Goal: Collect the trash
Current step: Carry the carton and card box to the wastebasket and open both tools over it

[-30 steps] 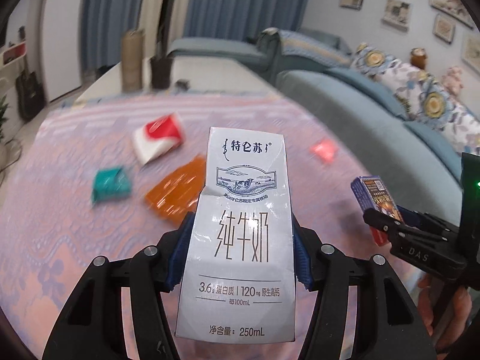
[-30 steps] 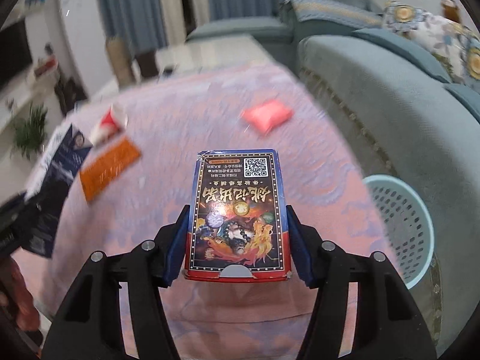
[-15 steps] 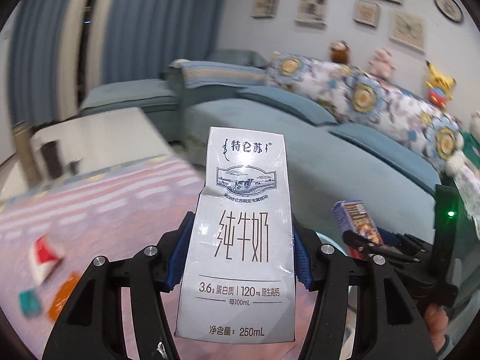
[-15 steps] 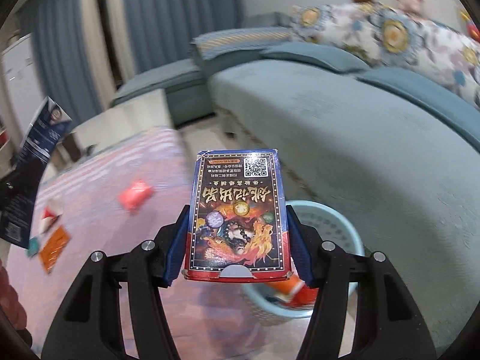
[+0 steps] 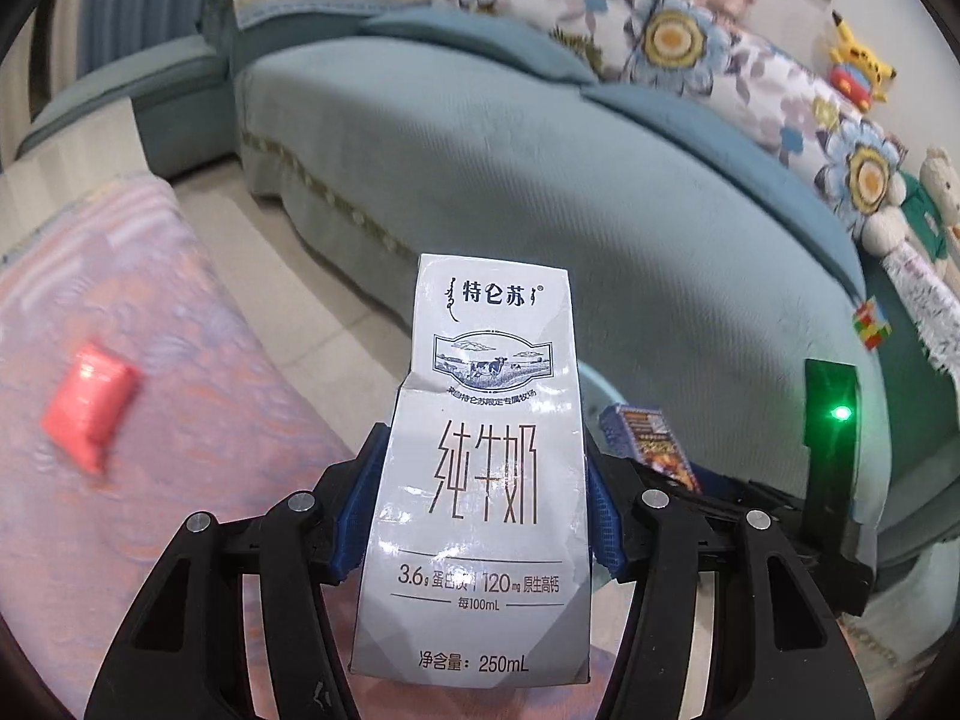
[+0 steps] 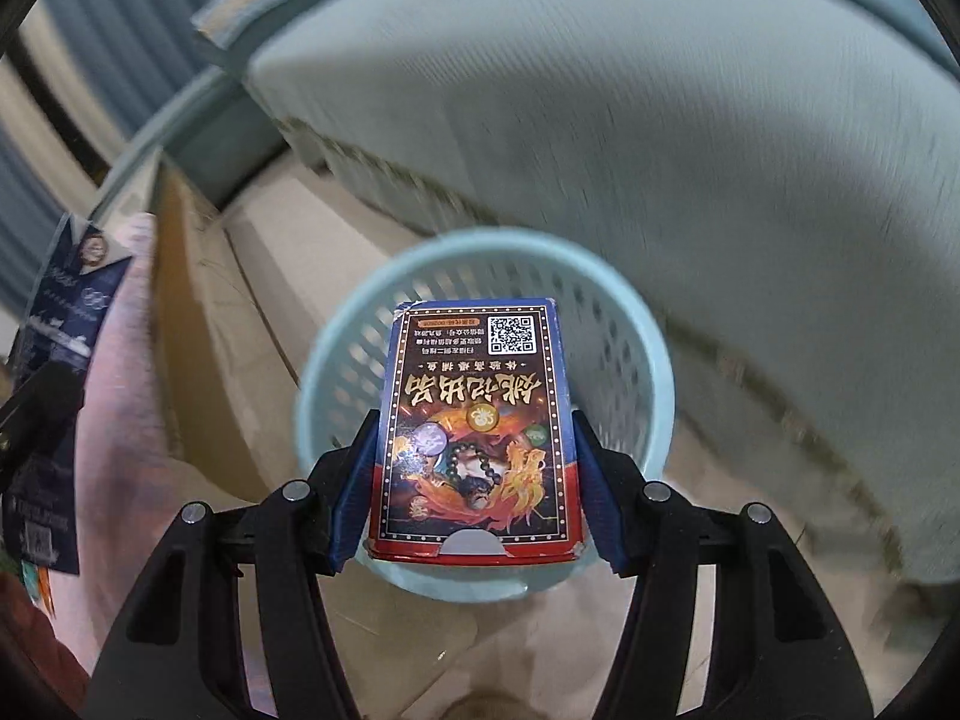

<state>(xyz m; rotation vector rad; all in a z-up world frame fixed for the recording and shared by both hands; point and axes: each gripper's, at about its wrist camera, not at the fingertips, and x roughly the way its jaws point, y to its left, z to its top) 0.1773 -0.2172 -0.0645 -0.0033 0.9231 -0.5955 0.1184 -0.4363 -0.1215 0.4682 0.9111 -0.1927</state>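
My left gripper (image 5: 480, 516) is shut on a white milk carton (image 5: 486, 480) and holds it upright above the table edge. My right gripper (image 6: 474, 480) is shut on a small blue and red card box (image 6: 477, 432), held directly over the light blue mesh trash basket (image 6: 336, 360) on the floor. The card box also shows in the left wrist view (image 5: 648, 441), right of the carton. The milk carton's dark side shows at the left edge of the right wrist view (image 6: 60, 324). A pink wrapper (image 5: 90, 405) lies on the pink tablecloth (image 5: 180, 420).
A teal sofa (image 5: 540, 180) with floral cushions (image 5: 672, 42) and plush toys stands just behind the basket. A pale tiled floor strip (image 6: 288, 276) runs between table and sofa. The basket's inside is hidden by the card box.
Both grippers swung right, away from the table trash, toward the sofa. The right gripper now sits over the basket with the card box tilted down. Both still grip their items.
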